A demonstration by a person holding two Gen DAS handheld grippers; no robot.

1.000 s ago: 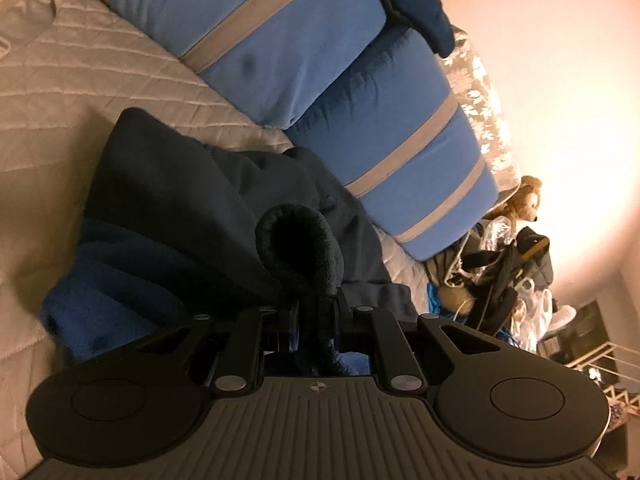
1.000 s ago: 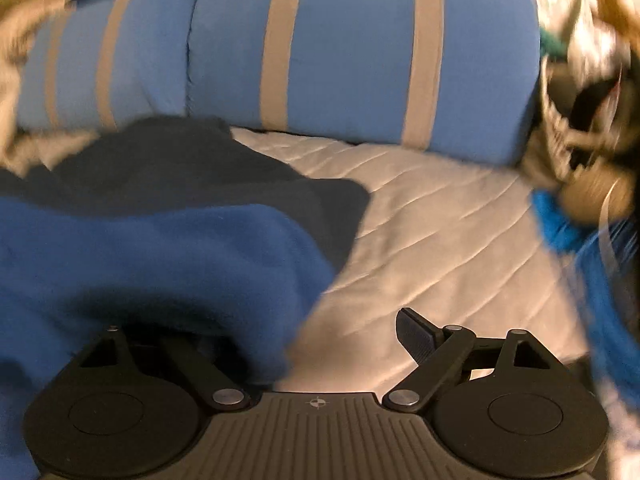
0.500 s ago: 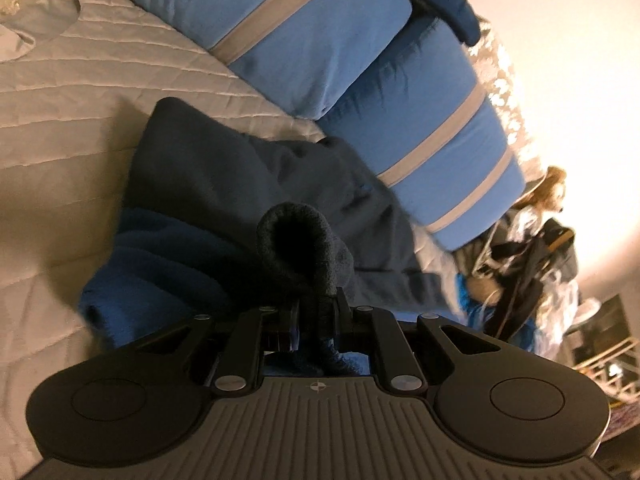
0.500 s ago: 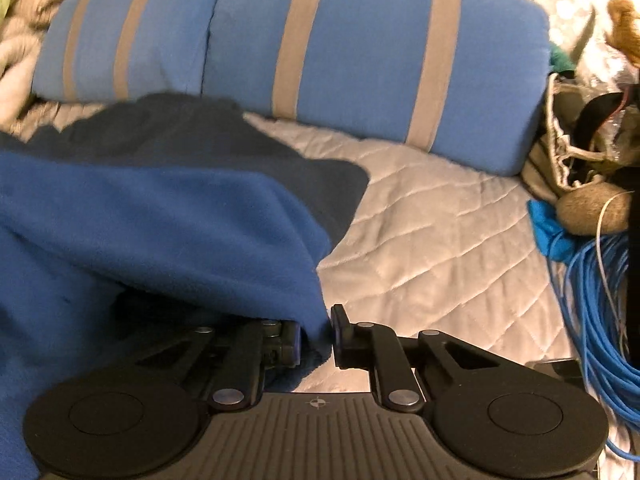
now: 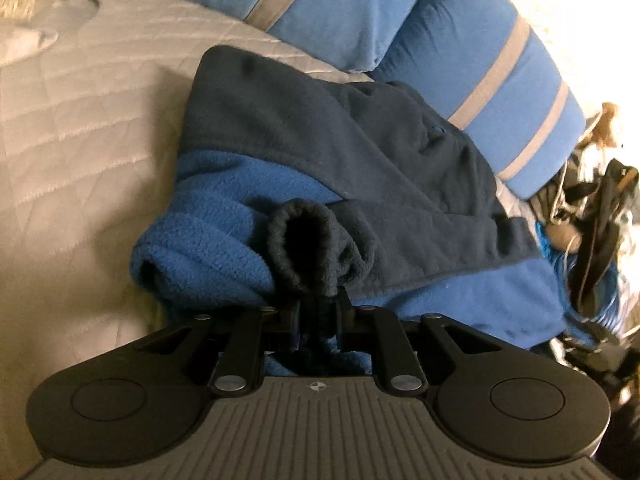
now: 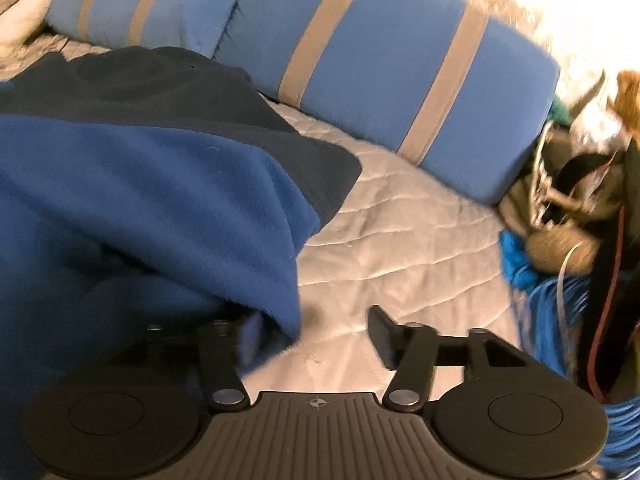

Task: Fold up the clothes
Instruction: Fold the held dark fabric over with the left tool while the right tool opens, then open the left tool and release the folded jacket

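On the quilted bed (image 5: 80, 128) our left gripper (image 5: 318, 312) pinches the fleece garment (image 5: 320, 152) by its dark cuff (image 5: 304, 248) while our right gripper (image 6: 316, 332) gapes beside the blue hem (unheld), so lifting one-sided could spill the half-made fold.

Navy-and-blue fleece (image 5: 320, 168), tan-striped blue pillows (image 6: 380, 60)

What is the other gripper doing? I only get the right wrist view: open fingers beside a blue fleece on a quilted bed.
Observer: The left gripper is shut on a navy sleeve cuff.
Visitor: Is the garment spread flat?
Observer: No, the fleece jacket lies bunched, with blue folds showing under its navy part.
Visitor: What is on its far left side?
Observer: Only quilted bedspread shows there, right up to the jacket's edge.
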